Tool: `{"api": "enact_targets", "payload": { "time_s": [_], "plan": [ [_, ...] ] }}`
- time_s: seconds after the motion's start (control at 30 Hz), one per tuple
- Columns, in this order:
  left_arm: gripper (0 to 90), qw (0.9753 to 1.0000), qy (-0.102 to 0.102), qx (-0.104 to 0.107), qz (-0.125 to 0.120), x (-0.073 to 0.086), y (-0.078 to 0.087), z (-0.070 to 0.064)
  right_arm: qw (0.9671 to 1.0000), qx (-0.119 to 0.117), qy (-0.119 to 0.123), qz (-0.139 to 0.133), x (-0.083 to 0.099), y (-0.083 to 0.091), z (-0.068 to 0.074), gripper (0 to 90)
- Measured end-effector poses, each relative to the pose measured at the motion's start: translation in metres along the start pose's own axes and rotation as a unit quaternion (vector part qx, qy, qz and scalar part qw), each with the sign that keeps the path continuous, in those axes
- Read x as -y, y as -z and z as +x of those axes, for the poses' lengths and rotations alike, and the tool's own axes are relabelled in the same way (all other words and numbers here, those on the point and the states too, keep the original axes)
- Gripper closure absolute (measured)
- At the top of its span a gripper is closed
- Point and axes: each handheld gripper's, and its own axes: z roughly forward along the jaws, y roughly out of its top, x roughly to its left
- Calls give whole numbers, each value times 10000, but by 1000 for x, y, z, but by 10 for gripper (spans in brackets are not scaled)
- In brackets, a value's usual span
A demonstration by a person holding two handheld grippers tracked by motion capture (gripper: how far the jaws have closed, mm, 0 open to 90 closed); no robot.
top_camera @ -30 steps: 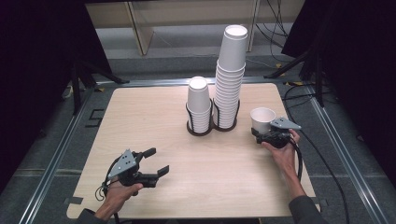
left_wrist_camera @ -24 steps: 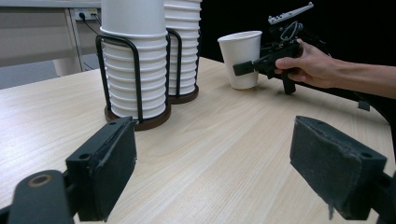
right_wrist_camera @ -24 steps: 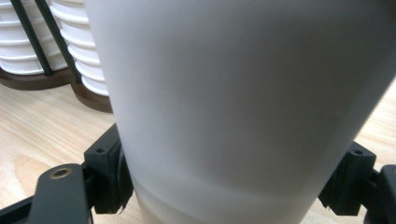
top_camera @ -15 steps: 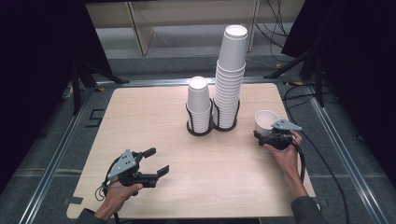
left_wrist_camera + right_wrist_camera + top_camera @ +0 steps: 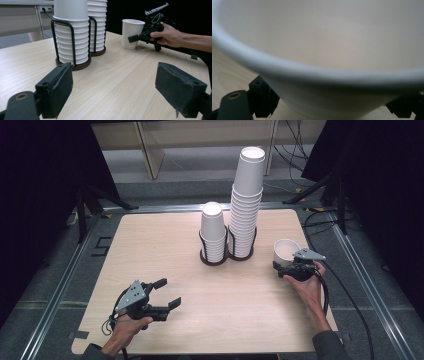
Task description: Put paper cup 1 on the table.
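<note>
Barely shifted, right gripper [image 5: 286,268] fingers clasp the single cup [image 5: 286,251]; left gripper [image 5: 167,293] rests wide open.

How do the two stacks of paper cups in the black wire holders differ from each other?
The left stack is short, while the right stack rises much higher and holds many more cups. The left stack's holder stands slightly nearer the person than the right stack's. Both are white cups, mouths down, side by side in black wire holders on round dark bases.
</note>
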Motion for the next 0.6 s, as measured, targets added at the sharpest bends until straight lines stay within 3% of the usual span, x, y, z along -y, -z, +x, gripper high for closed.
{"api": "enact_targets", "payload": {
  "time_s": [0.3,0.47,0.57,0.6],
  "plan": [
    [144,9999,-15,-63,104,-1,2,0,9999,-55,-85,-10,3,23,-3,155],
    [144,9999,-8,-91,115,-1,3,0,9997,-22,-263,11,8,50,-3,154],
    [144,9999,-24,-69,99,-1,2,0,9991,160,-400,-25,17,75,-9,154],
    [144,9999,-24,-69,99,-1,2,0,9991,160,-400,-25,17,75,-9,154]
  ]
}}
